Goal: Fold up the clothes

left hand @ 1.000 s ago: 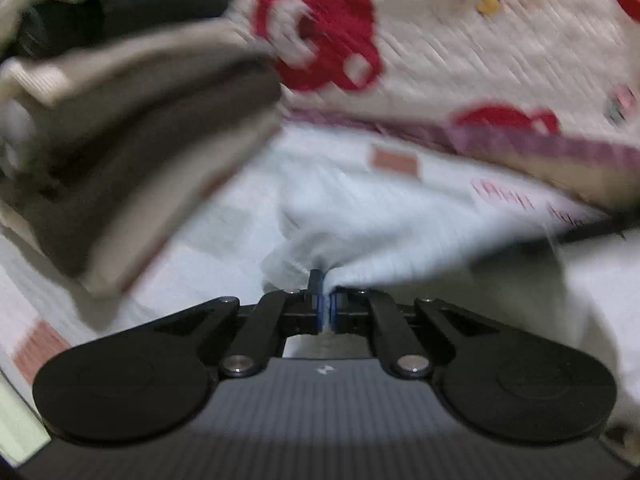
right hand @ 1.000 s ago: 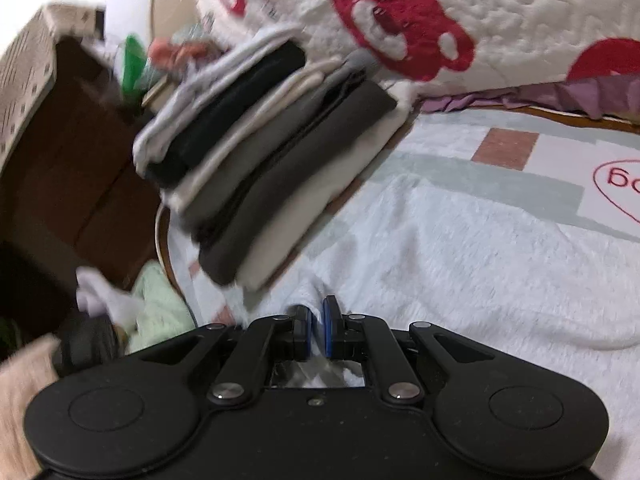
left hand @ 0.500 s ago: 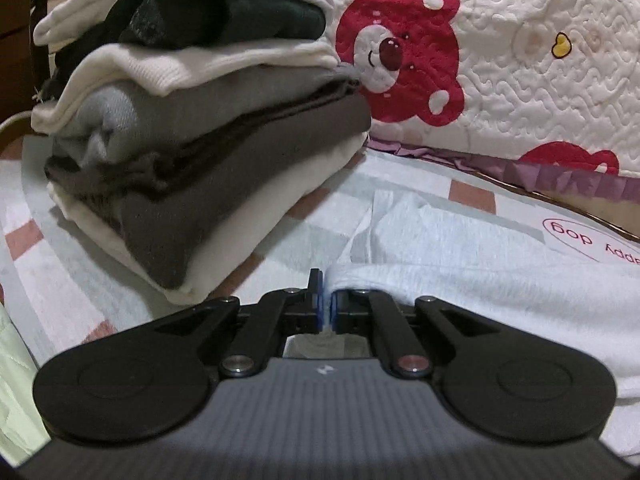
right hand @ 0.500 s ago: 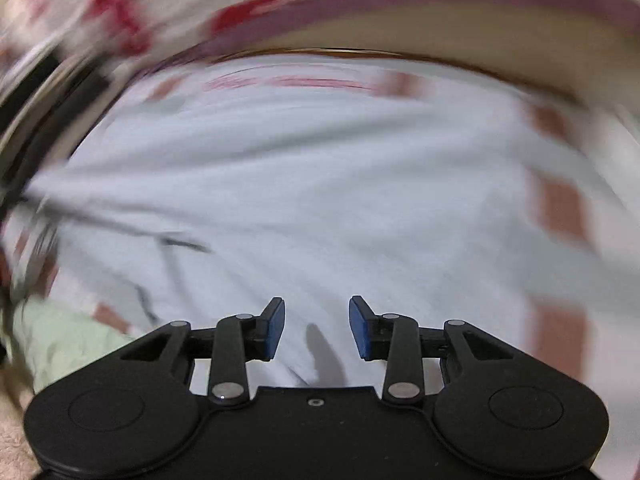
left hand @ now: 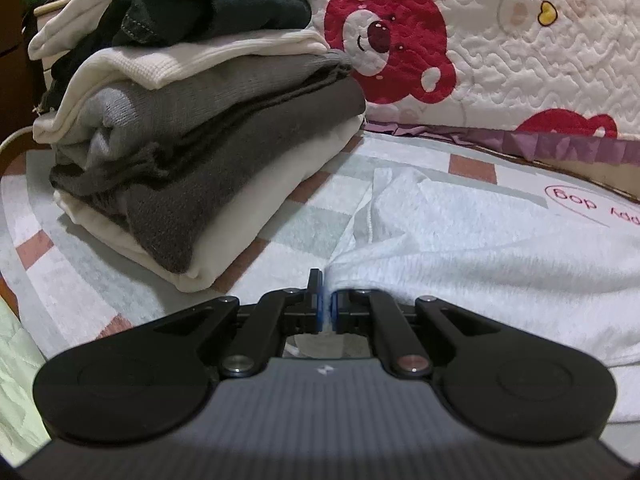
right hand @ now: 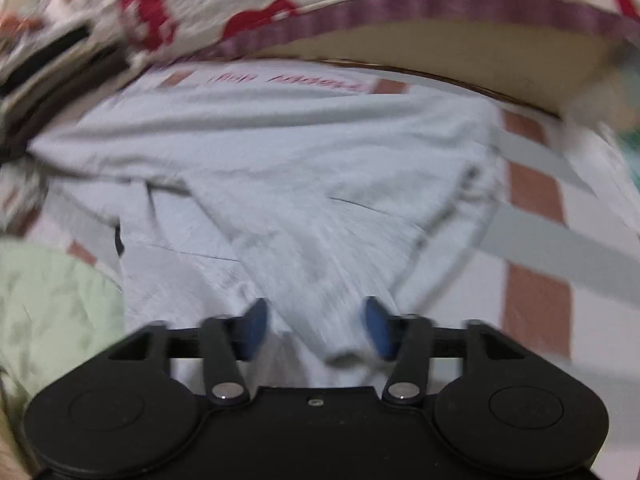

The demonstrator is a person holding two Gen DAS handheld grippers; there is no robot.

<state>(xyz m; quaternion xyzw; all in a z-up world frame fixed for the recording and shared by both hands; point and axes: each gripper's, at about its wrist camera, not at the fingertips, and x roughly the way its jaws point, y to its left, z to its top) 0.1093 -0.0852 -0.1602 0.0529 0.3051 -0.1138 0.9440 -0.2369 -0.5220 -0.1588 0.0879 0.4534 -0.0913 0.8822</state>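
We are pinching the white garment (left hand: 480,248) in our left gripper (left hand: 325,307) on the checked bed sheet (left hand: 72,272); our right gripper (right hand: 316,326) is hanging spread above it. A folded stack (left hand: 192,120) is sitting beside a bear-print quilt (left hand: 500,40).

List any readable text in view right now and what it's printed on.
"dog", upside down in red inside a red outline, on the checked bed sheet.
A second red word beside it is cut off at the frame edge: unreadable.
Red lettering on the sheet in the right wrist view: motion-blurred, unreadable.
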